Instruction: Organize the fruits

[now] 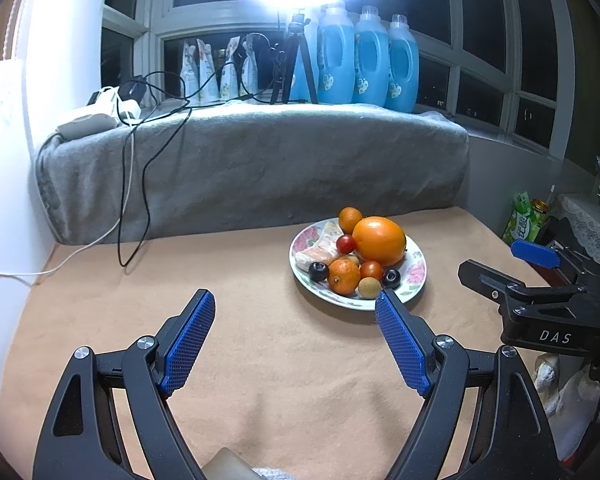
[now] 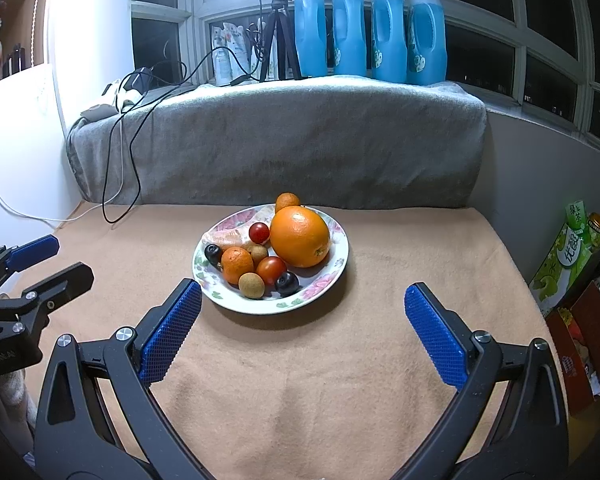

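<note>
A flowered white plate point(image 1: 414, 280) point(image 2: 336, 264) on the tan cloth holds a large orange point(image 1: 379, 241) point(image 2: 299, 237), two small mandarins point(image 2: 237, 265), cherry tomatoes point(image 2: 271, 270), dark plums point(image 2: 287, 283), a longan point(image 2: 251, 285) and peeled citrus segments point(image 1: 318, 251). My left gripper point(image 1: 296, 308) is open and empty, just short of the plate's near-left rim. My right gripper point(image 2: 302, 298) is open and empty, straddling the plate's near edge. The right gripper shows at the right of the left wrist view point(image 1: 500, 276); the left gripper shows at the left of the right wrist view point(image 2: 56, 264).
A grey blanket-covered ledge point(image 2: 284, 140) rises behind the plate, carrying blue detergent bottles point(image 2: 388, 28), a tripod point(image 2: 278, 36) and cables point(image 1: 140, 184). A green carton point(image 2: 568, 256) and boxes stand off the table's right edge. A white wall is at left.
</note>
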